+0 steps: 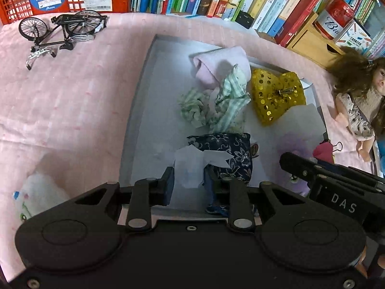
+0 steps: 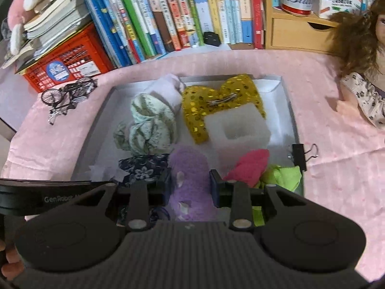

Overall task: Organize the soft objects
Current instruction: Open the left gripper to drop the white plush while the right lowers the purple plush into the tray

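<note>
Pink cloth covers the table, with books standing in a row at the far side.
On the cloth sits a grey tray (image 2: 290, 110) full of soft things. Over its near edge, the right gripper (image 2: 190, 184) squeezes a fuzzy purple toy (image 2: 189, 166). Left of it, the left gripper (image 1: 189, 181) is closed on a white paper scrap (image 1: 190, 168) next to a dark blue flower pouch (image 1: 231, 149). Farther back lie a yellow sparkly heart (image 2: 204, 110) and a green checked cloth (image 2: 149, 125).

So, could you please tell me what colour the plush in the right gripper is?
Light purple plush, clearest in the right wrist view.
</note>
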